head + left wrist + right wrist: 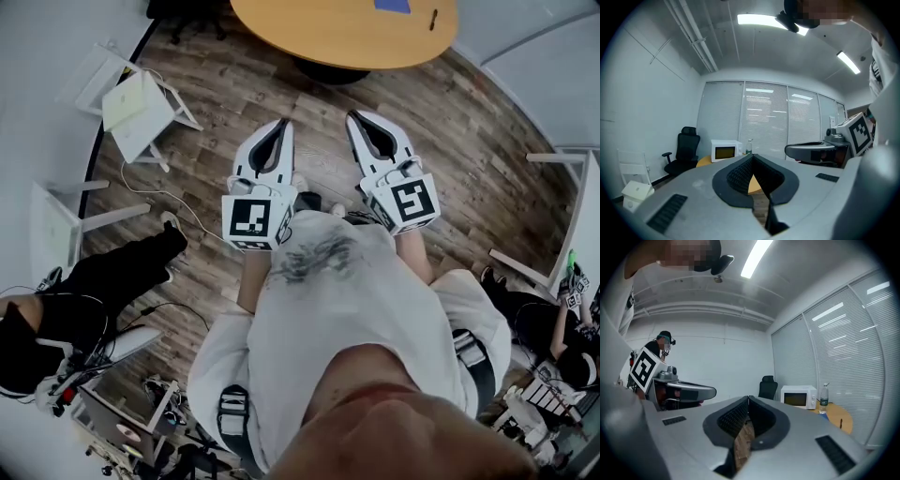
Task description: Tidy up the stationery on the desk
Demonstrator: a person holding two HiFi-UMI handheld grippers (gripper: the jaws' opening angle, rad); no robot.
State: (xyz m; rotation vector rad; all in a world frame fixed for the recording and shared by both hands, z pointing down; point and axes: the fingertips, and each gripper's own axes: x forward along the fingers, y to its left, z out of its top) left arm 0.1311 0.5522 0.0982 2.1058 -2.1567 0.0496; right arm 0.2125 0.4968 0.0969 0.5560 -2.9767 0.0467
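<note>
Nothing is tidied yet: the white left gripper (283, 124) and white right gripper (353, 116) are held closed, empty, while a dark pen (433, 19) is seen on the round wooden desk (328, 33) ahead.

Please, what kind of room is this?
Probably an office or a meeting room: a black office chair, window blinds along one wall, and a microwave standing on a round wooden table.

Two grippers (284, 124) (355, 116), one desk (337, 37)
</note>
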